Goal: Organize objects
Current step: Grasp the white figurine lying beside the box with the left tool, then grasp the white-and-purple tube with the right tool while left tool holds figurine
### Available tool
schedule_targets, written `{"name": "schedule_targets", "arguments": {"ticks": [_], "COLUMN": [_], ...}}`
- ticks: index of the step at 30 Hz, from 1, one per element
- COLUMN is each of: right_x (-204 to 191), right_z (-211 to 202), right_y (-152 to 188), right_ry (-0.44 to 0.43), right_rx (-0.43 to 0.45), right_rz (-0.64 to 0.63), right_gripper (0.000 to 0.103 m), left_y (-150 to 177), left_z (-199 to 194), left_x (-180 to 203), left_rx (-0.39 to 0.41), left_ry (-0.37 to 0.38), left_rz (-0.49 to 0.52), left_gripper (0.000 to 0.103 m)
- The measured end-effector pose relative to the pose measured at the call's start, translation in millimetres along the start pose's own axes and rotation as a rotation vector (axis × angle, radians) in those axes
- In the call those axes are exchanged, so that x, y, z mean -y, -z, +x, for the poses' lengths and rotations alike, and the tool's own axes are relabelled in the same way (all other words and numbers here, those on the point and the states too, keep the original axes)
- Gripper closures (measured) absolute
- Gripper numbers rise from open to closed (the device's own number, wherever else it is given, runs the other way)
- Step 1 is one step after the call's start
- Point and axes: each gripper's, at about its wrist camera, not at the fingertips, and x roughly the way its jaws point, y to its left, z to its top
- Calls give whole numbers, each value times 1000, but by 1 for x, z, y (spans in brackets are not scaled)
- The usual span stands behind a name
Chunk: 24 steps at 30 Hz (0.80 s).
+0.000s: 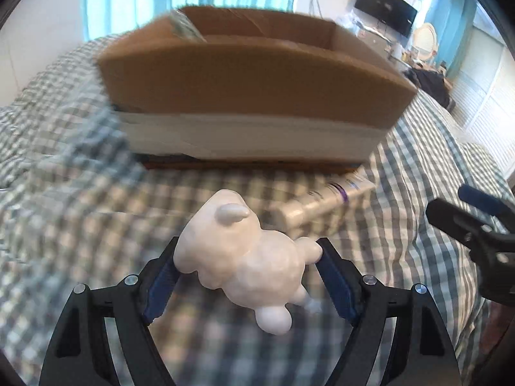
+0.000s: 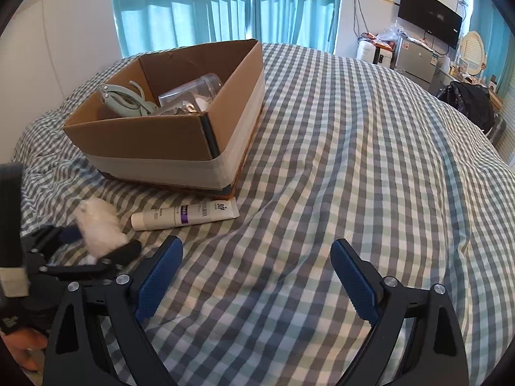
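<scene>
Checked bed [image 2: 322,160] — left hand-held gripper [image 1: 248,257] clamping white figurine [image 1: 244,257].

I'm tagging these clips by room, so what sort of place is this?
Most likely a bedroom in a home. The work surface is a bed under a checked sheet, teal curtains cover a window behind it, and a wall-mounted TV hangs by a cluttered dresser with an oval mirror.

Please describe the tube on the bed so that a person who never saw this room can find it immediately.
Find the open cardboard box on the checked bedspread. Just in front of its nearest corner, a white tube lies flat on the cloth. It carries a purple band and dark lettering, unlike the plain white animal figurine held in the left gripper beside it.
</scene>
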Motion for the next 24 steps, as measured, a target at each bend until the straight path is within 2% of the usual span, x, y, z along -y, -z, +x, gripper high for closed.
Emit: {"name": "schedule_targets", "arguments": {"ticks": [8, 12, 15, 18, 21, 23, 24], "right_x": [-39, -64, -68, -69, -72, -76, -79], "right_z": [13, 37, 53, 73, 91, 97, 99], "right_y": [1, -3, -10, -17, -22, -24, -24], "right_ry": [-42, -48, -46, -13, 10, 35, 53], "right_rx": [-32, -57, -46, -66, -87, -96, -92], "right_rz": [21, 51, 135, 214, 265, 253, 237], "right_gripper": [9, 10, 10, 18, 20, 29, 41], "left_y": [-14, -13, -11, -12, -14, -13, -11], "left_z": [-28, -25, -19, -13, -12, -12, -12], "left_x": [-60, -82, -92, -99, -103, -102, -102], "left_rx": [91, 107, 102, 90, 86, 86, 86], "left_ry": [-133, -154, -167, -151, -125, -118, -114], "left_rz": [10, -32, -29, -43, -59, -58, -56], "left_gripper": [20, 20, 20, 20, 20, 20, 20]}}
